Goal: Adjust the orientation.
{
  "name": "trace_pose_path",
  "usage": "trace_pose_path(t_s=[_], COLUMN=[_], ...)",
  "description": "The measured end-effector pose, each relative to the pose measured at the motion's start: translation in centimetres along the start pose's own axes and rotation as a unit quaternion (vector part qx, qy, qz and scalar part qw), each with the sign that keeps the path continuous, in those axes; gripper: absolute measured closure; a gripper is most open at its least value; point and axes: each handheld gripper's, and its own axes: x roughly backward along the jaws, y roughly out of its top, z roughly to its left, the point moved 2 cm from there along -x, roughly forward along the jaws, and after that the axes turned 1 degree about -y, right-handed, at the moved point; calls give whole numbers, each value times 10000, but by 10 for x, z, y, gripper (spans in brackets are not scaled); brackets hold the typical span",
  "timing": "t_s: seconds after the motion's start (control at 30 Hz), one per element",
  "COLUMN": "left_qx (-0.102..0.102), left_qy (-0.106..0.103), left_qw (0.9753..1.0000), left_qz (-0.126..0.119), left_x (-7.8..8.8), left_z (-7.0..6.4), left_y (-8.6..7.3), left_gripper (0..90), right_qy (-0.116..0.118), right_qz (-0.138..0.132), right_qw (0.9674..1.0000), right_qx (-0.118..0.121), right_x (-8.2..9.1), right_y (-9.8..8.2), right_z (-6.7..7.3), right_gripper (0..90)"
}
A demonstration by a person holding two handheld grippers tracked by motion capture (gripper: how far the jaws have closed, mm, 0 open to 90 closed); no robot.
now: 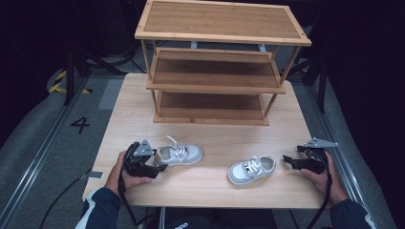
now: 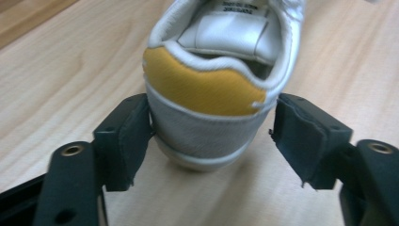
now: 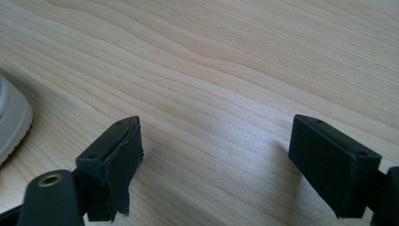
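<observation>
**Gripping the heel of a small sneaker**

A person sits at a light wooden desk (image 1: 210, 138) with a hand-held gripper in each hand. A three-tier wooden shoe rack (image 1: 217, 62) stands at the far side of the desk, its shelves bare.

The left hand-held gripper (image 1: 160, 167) reaches the heel of the left sneaker (image 1: 179, 153), a small white and grey shoe with a yellow heel patch that lies on the desk near the person's left hand. In the left gripper view the heel (image 2: 207, 108) sits between the two black jaws: one pad touches the grey side, while the other stands just clear of it, so the shoe is not yet pinched.

The right hand-held gripper (image 1: 288, 160) rests near the right edge, jaws spread wide over bare wood and holding nothing. The right sneaker (image 1: 251, 170) lies just beside it, toward the middle.

To do this step well, the left jaws likely need to close evenly on the firm grey band below the yellow patch, centred on the heel, so the shoe does not twist or slip when lifted.
</observation>
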Motion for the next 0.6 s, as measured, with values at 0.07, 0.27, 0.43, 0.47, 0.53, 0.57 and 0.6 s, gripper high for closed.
trace_pose_path(t_s=[0.07,0.27,0.43,0.47,0.53,0.57,0.6], left_qx=[-9,-106,-155,-189,-289,-320,-346], left_qy=[-127,-312,-487,-551,-641,-673,-685], left_qw=[9999,9992,9983,9978,9969,9964,9961], left_qz=[37,220,279,301,365,393,424], left_x=[-1,-4,-6,-7,-9,-11,-12], left_z=[-5,-17,-26,-30,-37,-41,-44], left_y=[-1,0,1,1,3,4,5], left_gripper=[322,317,318,321,338,338,348], right_qy=[0,1,-1,2,10,9,9], right_qz=[0,0,2,-1,5,4,4], right_qw=[10000,10000,10000,10000,10000,10000,10000], right_qx=[0,0,6,1,9,11,11], right_x=[0,0,0,0,0,0,0], right_y=[0,0,0,0,0,0,0], right_z=[0,0,0,0,0,0,0], right_gripper=[187,187,187,187,187,187,187])
